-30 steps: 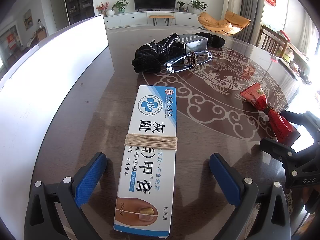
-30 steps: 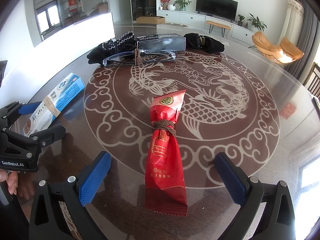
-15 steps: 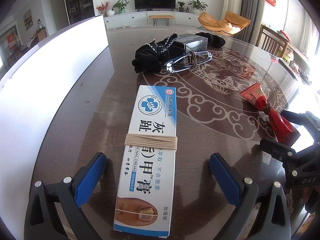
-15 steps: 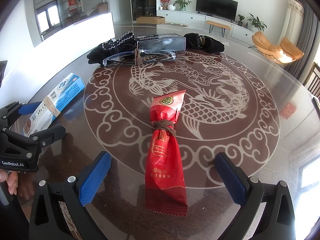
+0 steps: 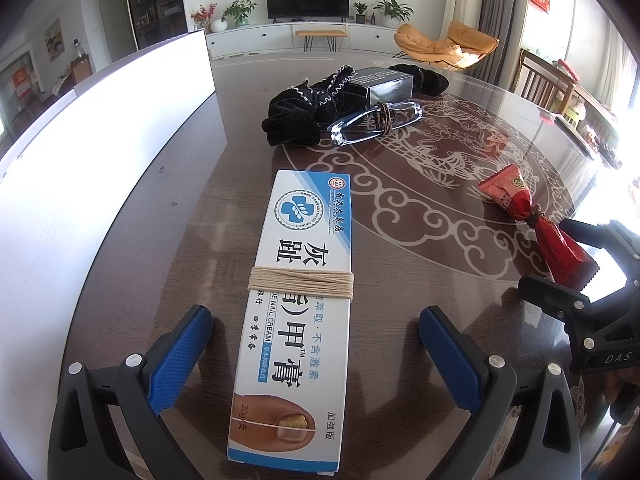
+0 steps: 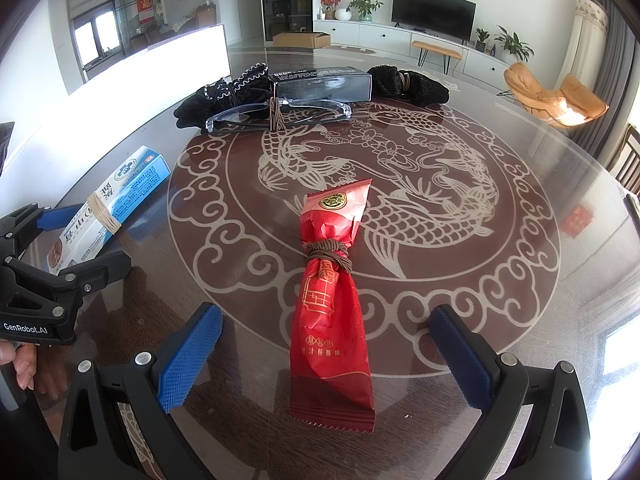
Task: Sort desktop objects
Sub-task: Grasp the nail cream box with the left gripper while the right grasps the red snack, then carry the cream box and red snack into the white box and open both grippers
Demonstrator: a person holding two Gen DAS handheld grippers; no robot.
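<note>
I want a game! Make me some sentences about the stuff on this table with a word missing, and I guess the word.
1. The string wrapped round the white and blue box is ____ in colour.
2. The wrapper of the snack packet between the right gripper fingers is ____.
3. Both the left gripper and the right gripper have their jaws ____.
4. The clear glasses lie just in front of a ____ box.

Missing words: beige, red, open, black
</note>
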